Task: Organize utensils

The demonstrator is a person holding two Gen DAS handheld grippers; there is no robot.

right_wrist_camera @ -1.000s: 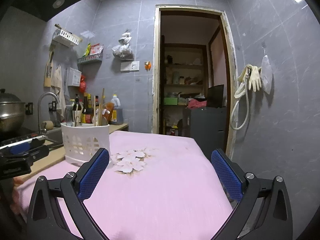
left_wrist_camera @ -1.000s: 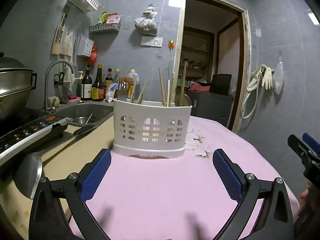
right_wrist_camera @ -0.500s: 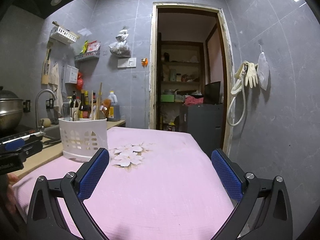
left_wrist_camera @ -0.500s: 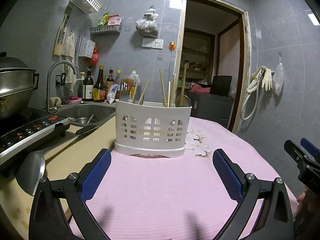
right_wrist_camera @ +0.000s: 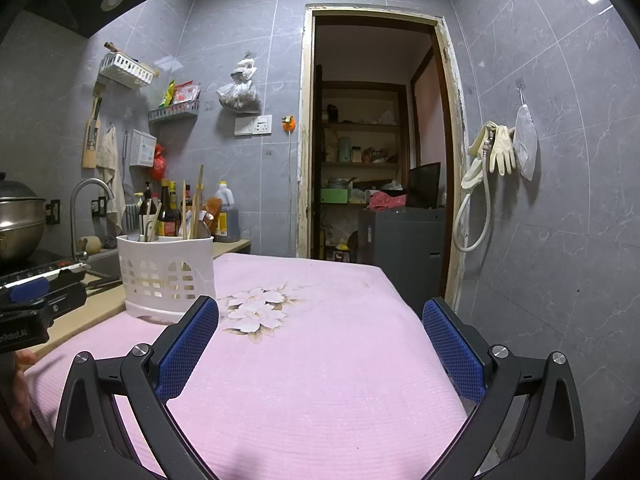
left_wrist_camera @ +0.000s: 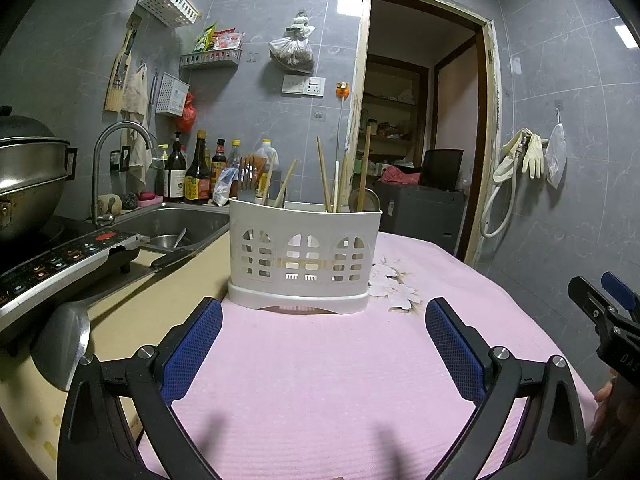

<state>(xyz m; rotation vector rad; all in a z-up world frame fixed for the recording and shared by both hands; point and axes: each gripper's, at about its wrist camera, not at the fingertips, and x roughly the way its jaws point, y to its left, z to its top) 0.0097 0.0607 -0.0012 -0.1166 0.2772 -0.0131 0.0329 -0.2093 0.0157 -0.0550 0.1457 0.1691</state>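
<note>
Utensil caddy [left_wrist_camera: 304,256] — white, upright on the pink-clothed desk [left_wrist_camera: 340,380], holding chopsticks [left_wrist_camera: 322,179] and a fork [left_wrist_camera: 246,184]. Left gripper [left_wrist_camera: 322,344] faces it, fingers wide apart, empty; right gripper [right_wrist_camera: 320,344] likewise spread, empty. Risk — tall, light caddy likely tips if nudged; leaning sticks could snag a finger.

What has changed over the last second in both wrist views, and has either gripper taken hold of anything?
Only the cameras shifted slightly: the white utensil caddy sits a little higher in the left view and a bit further right in the right view. Nothing was grasped or released. The left gripper and right gripper stay open and empty above the pink cloth, and the utensils remain standing in the caddy.
</note>
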